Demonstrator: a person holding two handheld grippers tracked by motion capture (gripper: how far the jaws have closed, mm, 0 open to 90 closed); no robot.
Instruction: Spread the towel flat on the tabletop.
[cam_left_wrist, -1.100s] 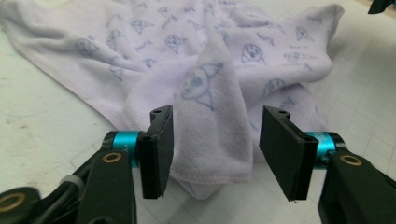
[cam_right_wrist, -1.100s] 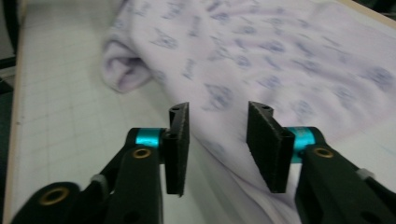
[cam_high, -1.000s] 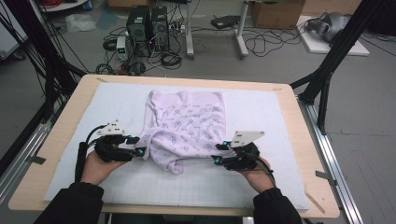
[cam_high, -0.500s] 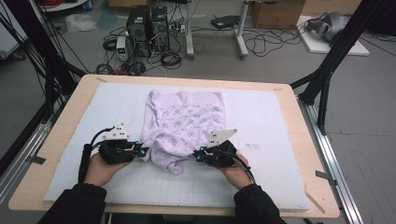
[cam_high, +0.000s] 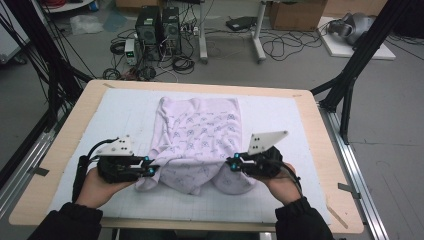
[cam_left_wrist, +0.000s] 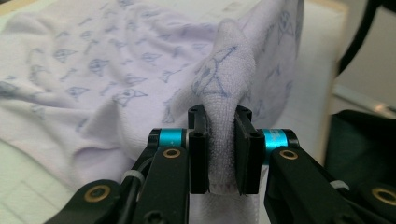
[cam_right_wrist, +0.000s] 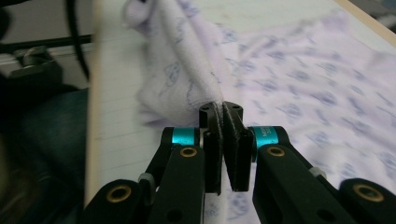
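A pale lilac cloth printed with small blue figures lies on the white mat. Its near edge is raised off the mat. My left gripper is shut on the near left corner; its jaws have just been closing. In the left gripper view a thick fold of cloth stands pinched between the pads of the left gripper. My right gripper is shut on the near right part of the edge. The right gripper view has a thin ridge of cloth running up out of the right gripper.
The mat covers most of a wooden table. Black frame poles stand at the table's left and right. Computer towers and cables sit on the floor behind it. A strip of tape lies near the front right corner.
Both grippers went in to the cloth's near edge, shut on it and rose. The right one swung left, then back right, and the edge now hangs between them.
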